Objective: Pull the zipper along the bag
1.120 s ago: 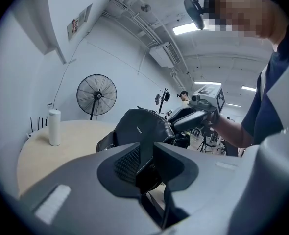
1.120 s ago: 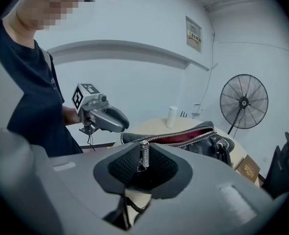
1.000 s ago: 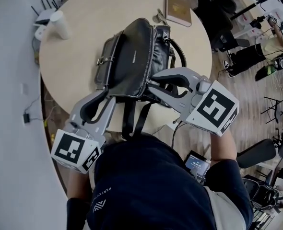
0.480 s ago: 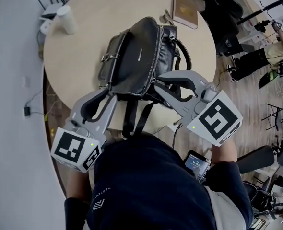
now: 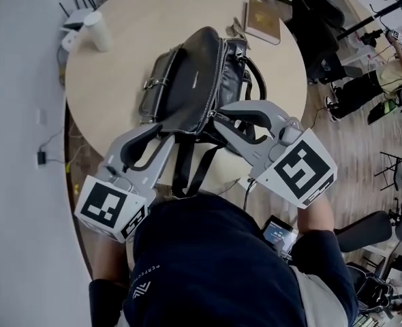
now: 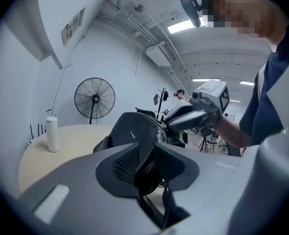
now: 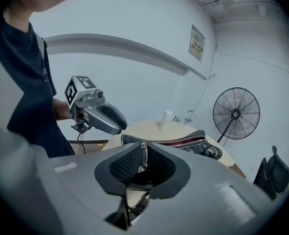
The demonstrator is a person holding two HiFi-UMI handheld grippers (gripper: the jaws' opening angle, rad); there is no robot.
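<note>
A black leather bag (image 5: 191, 80) lies on the round table (image 5: 126, 39), and its zipper (image 5: 216, 73) runs along the top. My right gripper (image 5: 214, 118) is at the zipper's near end. In the right gripper view its jaws (image 7: 144, 160) have just been closing and are shut on the metal zipper pull (image 7: 144, 154). My left gripper (image 5: 163, 133) is at the bag's near left corner. Its jaws (image 6: 145, 162) have just been opening a little, with the bag's end (image 6: 134, 131) still filling the gap between the pads. The bag's straps (image 5: 187, 169) hang over the table's near edge.
A white bottle (image 5: 97, 31) stands at the table's far left and a brown book (image 5: 262, 20) lies at its far right. A black chair (image 5: 317, 19) is beyond the table on the right. A floor fan (image 6: 94, 98) stands by the wall.
My left gripper has edged slightly toward the bag. The right gripper has kept its place at the zipper's near end. The bag lies as before.
</note>
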